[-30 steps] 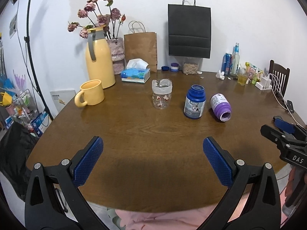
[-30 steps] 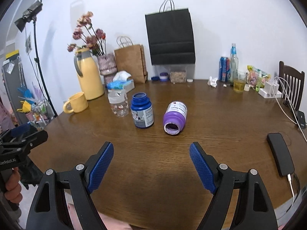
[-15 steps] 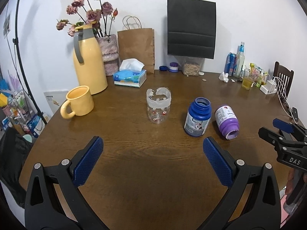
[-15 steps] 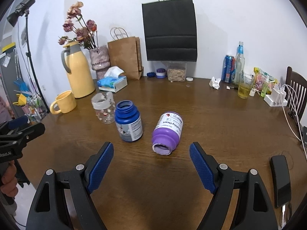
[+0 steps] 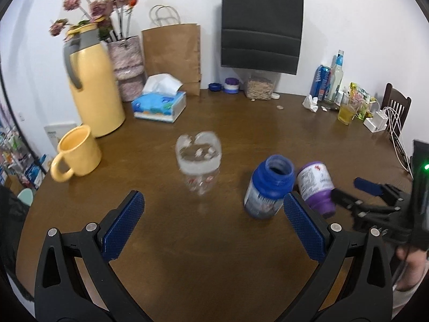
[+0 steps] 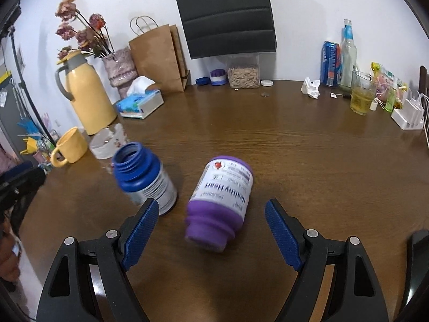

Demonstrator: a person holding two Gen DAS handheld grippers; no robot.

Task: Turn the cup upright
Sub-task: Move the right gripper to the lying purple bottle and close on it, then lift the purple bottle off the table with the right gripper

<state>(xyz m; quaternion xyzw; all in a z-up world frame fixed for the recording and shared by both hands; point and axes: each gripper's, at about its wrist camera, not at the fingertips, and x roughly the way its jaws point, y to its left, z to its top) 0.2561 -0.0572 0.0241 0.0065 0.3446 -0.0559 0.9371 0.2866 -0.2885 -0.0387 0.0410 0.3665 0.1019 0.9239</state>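
My right gripper point(image 6: 209, 230), jaws wide open, frames the purple bottle point(image 6: 221, 201) lying on its side on the table point(image 6: 308, 161) (left gripper point(image 5: 211, 225) open, idle); I should close on its labelled body, not the neck.

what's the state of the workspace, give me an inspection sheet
surface: brown wooden table, no spills seen
job's things: purple bottle lying on its side, open mouth toward the camera; blue bottle and clear jar upright
clutter: yellow mug, yellow thermos, tissue box, paper bags, drinks at the far right
grippers: right tool open, straddling the purple bottle; left tool open, holding nothing
cables: white cables by the charger
surroundings: white wall, chair
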